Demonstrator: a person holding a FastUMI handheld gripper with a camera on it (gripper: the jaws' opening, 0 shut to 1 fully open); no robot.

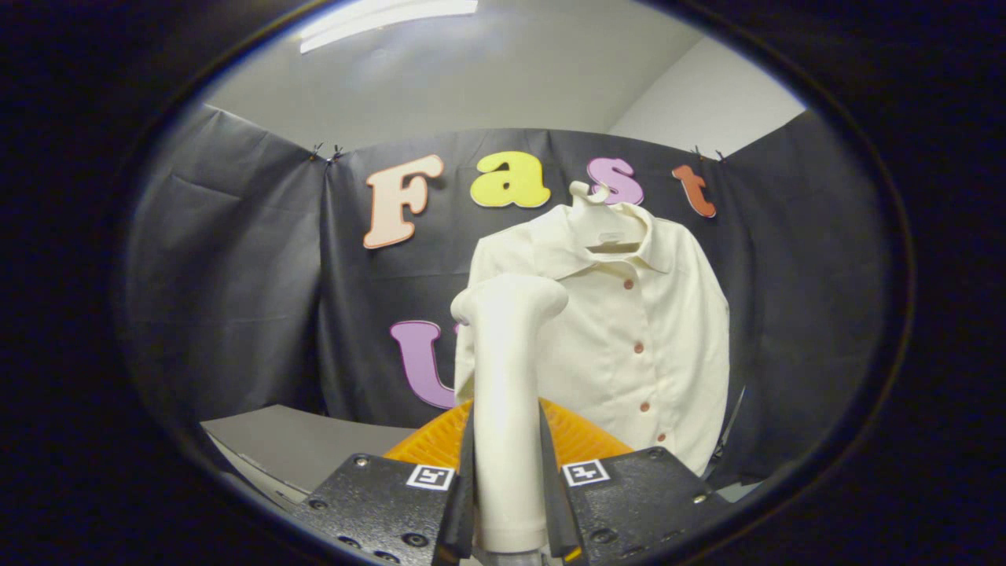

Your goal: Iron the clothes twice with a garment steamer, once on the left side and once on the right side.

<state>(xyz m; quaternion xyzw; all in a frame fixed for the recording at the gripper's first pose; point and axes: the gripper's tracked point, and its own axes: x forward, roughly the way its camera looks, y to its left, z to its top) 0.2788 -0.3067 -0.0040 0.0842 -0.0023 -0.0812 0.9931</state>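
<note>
Clamping the steamer (pixel 507 393) handle, gripper (pixel 507 472) fingers face the hung shirt (pixel 629 330); grey table (pixel 299 444), black cloth wall (pixel 236 275)

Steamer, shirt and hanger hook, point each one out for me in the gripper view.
Steamer (pixel 507 409): gripper view, on its handle, clamped between the gripper (pixel 507 515) fingers.
Shirt (pixel 668 354): gripper view, on its front panel beside the buttons.
Hanger hook (pixel 588 192): gripper view, above the collar.

Grey table (pixel 299 448) below the shirt
</note>
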